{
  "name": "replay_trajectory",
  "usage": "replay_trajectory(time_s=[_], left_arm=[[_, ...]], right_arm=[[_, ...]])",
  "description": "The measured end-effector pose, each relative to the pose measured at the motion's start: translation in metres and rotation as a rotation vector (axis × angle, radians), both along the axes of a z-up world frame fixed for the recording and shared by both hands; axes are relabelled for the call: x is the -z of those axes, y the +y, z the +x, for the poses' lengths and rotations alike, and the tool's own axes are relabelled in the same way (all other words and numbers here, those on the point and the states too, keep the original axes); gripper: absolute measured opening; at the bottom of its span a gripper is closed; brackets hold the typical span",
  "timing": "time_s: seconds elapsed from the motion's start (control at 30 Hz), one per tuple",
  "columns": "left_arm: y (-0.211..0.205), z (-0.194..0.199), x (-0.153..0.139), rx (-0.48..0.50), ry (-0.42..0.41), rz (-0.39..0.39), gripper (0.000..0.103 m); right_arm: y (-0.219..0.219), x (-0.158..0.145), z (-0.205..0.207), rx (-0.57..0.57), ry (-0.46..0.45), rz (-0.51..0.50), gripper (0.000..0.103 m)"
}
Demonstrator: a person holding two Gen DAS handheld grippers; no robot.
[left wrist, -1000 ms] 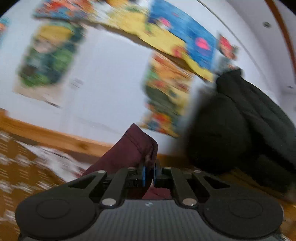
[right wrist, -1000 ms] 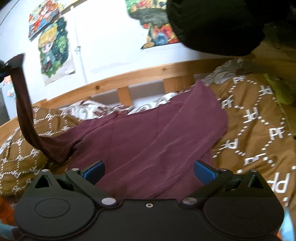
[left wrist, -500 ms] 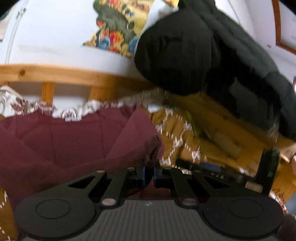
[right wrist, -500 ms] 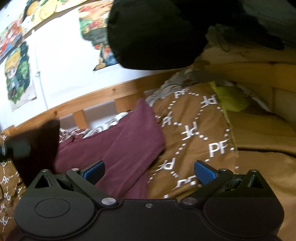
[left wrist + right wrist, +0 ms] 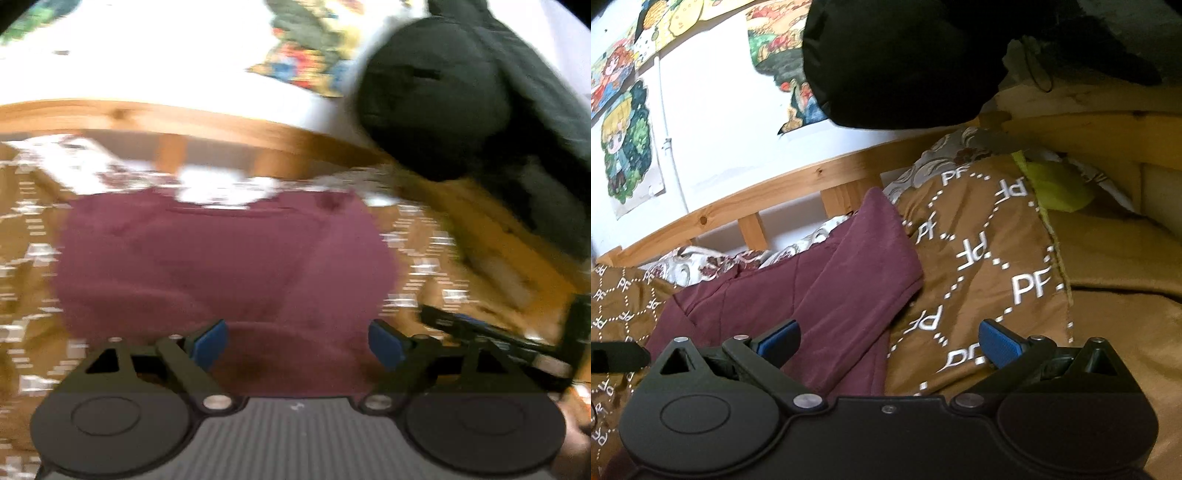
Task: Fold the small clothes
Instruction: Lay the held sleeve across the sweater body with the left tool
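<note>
Two grippers on show, and we can read both for once. Our left gripper point(image 5: 297, 341) has its jaws spread wide; they've just been opening, and the blue pads press on nothing, though the shirt point(image 5: 221, 258) lies under and ahead of the gap. Our right gripper point(image 5: 888, 341) also has its jaws wide apart, gripping nothing.

So the maroon shirt is lying on the brown blanket point(image 5: 979, 266) with the white "PF" pattern, up near the wooden rail point(image 5: 783, 192) along the wall. From the right wrist view one flap point(image 5: 871, 266) looks folded over on top of the rest, with the shirt's right edge running under the left blue pad.

Hard bits: the left view is badly smeared, so seams and the collar area are mostly mush, and we can't tell how many layers are stacked there. The near hem is cut off behind the gripper body in both views. A big black coat point(image 5: 905, 62) hangs over the top right and hides part of a poster point(image 5: 775, 59). At the right edge of the left view a black thing with a bit of blue point(image 5: 491, 332) shows, too blurred to call. Something lime green point(image 5: 1056, 184) pokes out by the blanket's edge; no idea what.
</note>
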State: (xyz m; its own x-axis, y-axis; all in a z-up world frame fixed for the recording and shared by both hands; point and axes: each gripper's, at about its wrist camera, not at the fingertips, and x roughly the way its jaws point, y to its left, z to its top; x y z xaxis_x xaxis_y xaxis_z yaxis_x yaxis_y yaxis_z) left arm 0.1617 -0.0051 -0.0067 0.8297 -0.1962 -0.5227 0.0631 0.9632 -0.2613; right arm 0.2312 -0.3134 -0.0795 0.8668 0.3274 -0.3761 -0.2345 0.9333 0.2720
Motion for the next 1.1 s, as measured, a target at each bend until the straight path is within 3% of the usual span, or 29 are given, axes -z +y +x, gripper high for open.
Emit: replay_trajectory(time_s=[0.1,0.2,0.3,0.4,0.47,0.53,0.6,0.67,0.87,1.0,1.1], left_arm=[[0.040,0.002,0.007,-0.220,0.039,0.082,0.089],[0.088,0.009,0.019,-0.382,0.045,0.060,0.082],[0.123,0.025,0.030,-0.431,0.076,0.010,0.072],[0.138,0.045,0.038,-0.416,0.114,0.017,0.058],[0.142,0.056,0.041,-0.401,0.140,0.013,0.056],[0.142,0.066,0.045,-0.369,0.165,0.011,0.046],[0.143,0.073,0.048,-0.370,0.198,0.012,0.020],[0.143,0.073,0.051,-0.397,0.204,0.001,0.001],[0.129,0.060,0.040,-0.494,0.132,0.136,0.000],[0.134,0.068,0.050,-0.491,0.216,0.144,0.001],[0.133,0.067,0.051,-0.487,0.220,0.116,0.005]], right_arm=[[0.008,0.004,-0.001,-0.044,0.014,-0.004,0.102],[0.019,0.008,-0.003,-0.093,0.021,-0.015,0.102],[0.030,0.013,-0.005,-0.148,0.025,-0.029,0.102],[0.039,0.017,-0.006,-0.187,0.024,-0.052,0.102],[0.043,0.020,-0.006,-0.203,0.027,-0.065,0.102],[0.044,0.022,-0.006,-0.211,0.033,-0.070,0.102],[0.045,0.023,-0.005,-0.213,0.042,-0.065,0.102],[0.044,0.024,-0.004,-0.214,0.049,-0.059,0.102],[0.047,0.025,-0.003,-0.227,0.060,-0.075,0.102],[0.053,0.028,-0.003,-0.243,0.072,-0.111,0.102],[0.059,0.032,-0.003,-0.257,0.090,-0.159,0.102]])
